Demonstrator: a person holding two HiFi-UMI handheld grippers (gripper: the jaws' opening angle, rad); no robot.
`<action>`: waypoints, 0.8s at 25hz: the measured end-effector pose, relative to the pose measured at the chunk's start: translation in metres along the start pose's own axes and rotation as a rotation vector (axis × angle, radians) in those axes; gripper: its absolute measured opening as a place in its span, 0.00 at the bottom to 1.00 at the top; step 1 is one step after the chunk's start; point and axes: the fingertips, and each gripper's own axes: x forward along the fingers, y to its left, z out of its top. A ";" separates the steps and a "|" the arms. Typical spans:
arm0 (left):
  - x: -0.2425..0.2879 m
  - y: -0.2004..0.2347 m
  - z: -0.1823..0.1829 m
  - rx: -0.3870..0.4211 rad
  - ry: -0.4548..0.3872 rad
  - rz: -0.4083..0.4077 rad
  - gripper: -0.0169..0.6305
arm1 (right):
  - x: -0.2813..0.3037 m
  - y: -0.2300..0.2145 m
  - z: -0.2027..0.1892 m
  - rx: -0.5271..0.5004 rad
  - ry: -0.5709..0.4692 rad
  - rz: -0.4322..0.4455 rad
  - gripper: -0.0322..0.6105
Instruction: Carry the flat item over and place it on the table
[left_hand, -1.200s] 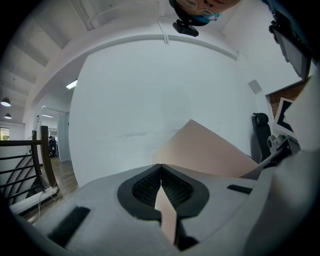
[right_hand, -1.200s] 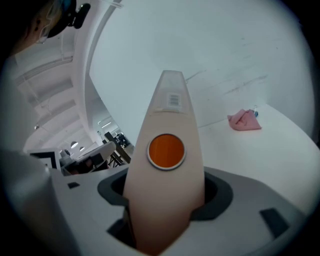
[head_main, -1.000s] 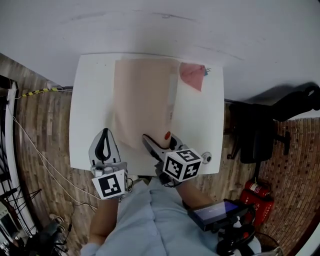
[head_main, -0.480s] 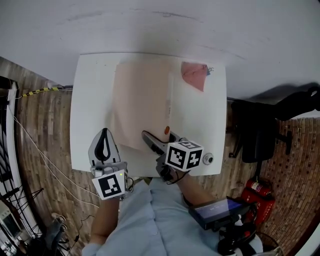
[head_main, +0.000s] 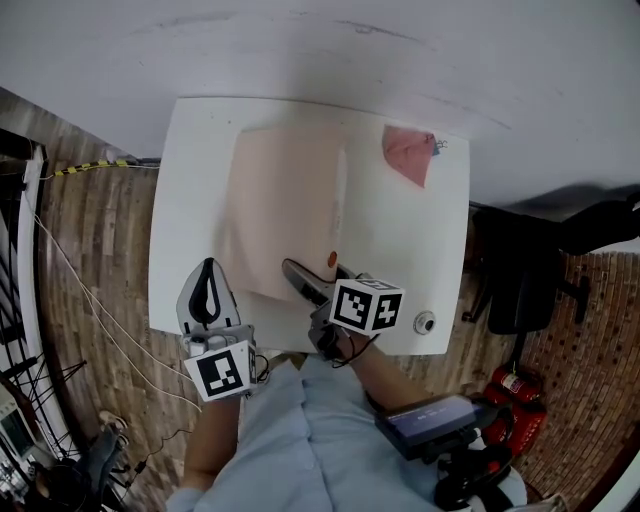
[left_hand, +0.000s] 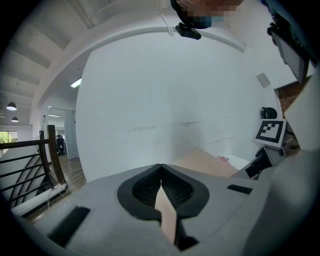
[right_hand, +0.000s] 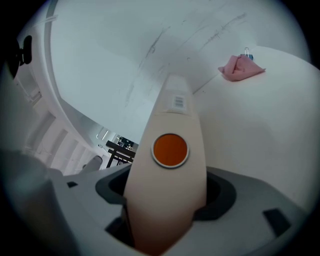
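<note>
A flat beige folder (head_main: 285, 210) with an orange round stud (head_main: 332, 258) lies spread over the white table (head_main: 190, 200), its near edge held by both grippers. My left gripper (head_main: 208, 285) is shut on the thin left corner, seen as a beige sliver between its pads (left_hand: 161, 187). My right gripper (head_main: 305, 285) is shut on the thicker folded edge (right_hand: 172, 115), just behind the orange stud (right_hand: 170, 149). I cannot tell whether the folder's far part touches the tabletop.
A pink cloth (head_main: 410, 155) with a small clip lies at the table's far right corner. A small round object (head_main: 425, 322) sits at the near right corner. A black chair (head_main: 520, 280) and a red extinguisher (head_main: 515, 420) stand to the right.
My right gripper has rolled and sunk slightly with the folder's edge in it. The left gripper has stayed put.
</note>
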 end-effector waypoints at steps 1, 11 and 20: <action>0.000 0.002 -0.001 -0.001 0.003 0.004 0.04 | 0.002 0.001 -0.001 0.000 0.004 0.003 0.58; -0.001 0.007 -0.003 -0.002 0.012 0.013 0.04 | 0.015 0.001 -0.010 -0.085 0.071 -0.024 0.67; 0.001 0.012 -0.004 -0.007 0.013 0.018 0.04 | 0.017 -0.008 -0.004 -0.226 0.078 -0.125 0.75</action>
